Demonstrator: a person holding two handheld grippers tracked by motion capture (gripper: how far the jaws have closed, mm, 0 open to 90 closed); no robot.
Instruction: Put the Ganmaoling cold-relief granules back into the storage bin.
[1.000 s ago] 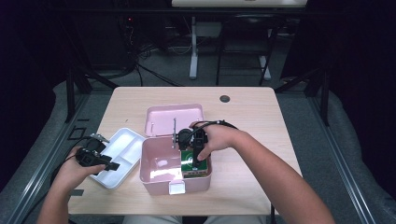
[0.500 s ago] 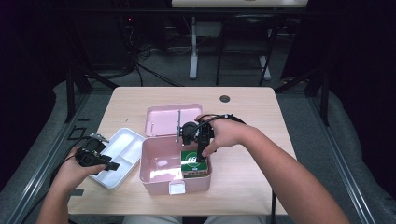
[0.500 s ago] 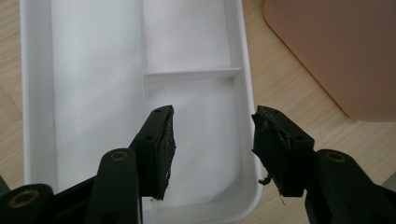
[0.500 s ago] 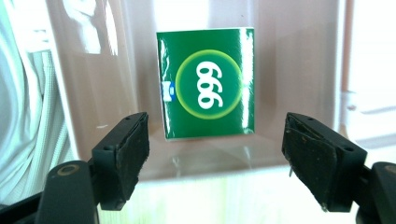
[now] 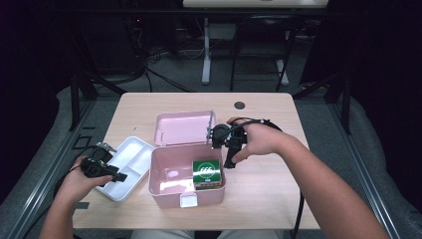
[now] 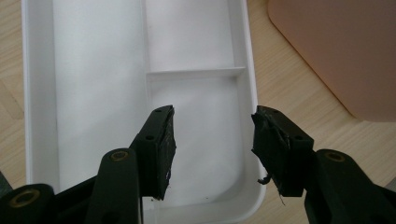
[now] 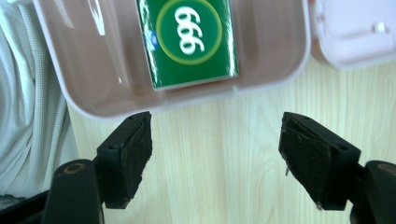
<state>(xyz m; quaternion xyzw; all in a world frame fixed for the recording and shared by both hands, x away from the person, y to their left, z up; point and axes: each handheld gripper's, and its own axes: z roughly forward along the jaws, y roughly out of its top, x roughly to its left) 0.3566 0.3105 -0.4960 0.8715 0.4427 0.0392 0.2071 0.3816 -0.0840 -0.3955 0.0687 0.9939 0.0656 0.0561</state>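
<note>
Landmark: pink box (image 5: 169,186), open, at the near middle of the table (image 5: 268,209), lid (image 5: 181,128) laid back flat on the far side.

Green packet (image 5: 207,173) lies flat inside the box, in its right half, against the right wall. White "666" in a ringed circle on its top face. In the right gripper view the packet (image 7: 189,42) sits just inside the box wall, nothing touching it.

Right gripper (image 5: 230,152): just right of the box, over its right rim and the bare table beside it. Hand (image 5: 259,142) wraps the body from the right, thumb on the far side, forearm running in from the lower right corner, wrist roughly level. Jaws point down toward the table. In its own view the right gripper (image 7: 217,154) stands wide with only bare wood between the pads; jaws have just been closing a little, nothing caught between them. Cable loops behind the hand.

White tray (image 5: 124,167): just left of the box, angled, divided into compartments, tilt hard to judge from above. Seems to touch the box's left wall or nearly so.

Left gripper (image 5: 112,174): left of the box, at the tray's near-left edge. Left hand (image 5: 79,179) grips it from the left, forearm coming up from the bottom edge, jaws pointing right toward the box. In its own view the left gripper (image 6: 212,140) hangs over the tray's small compartment, jaws moderately apart, one pad above the tray's rim, holding nothing
</note>
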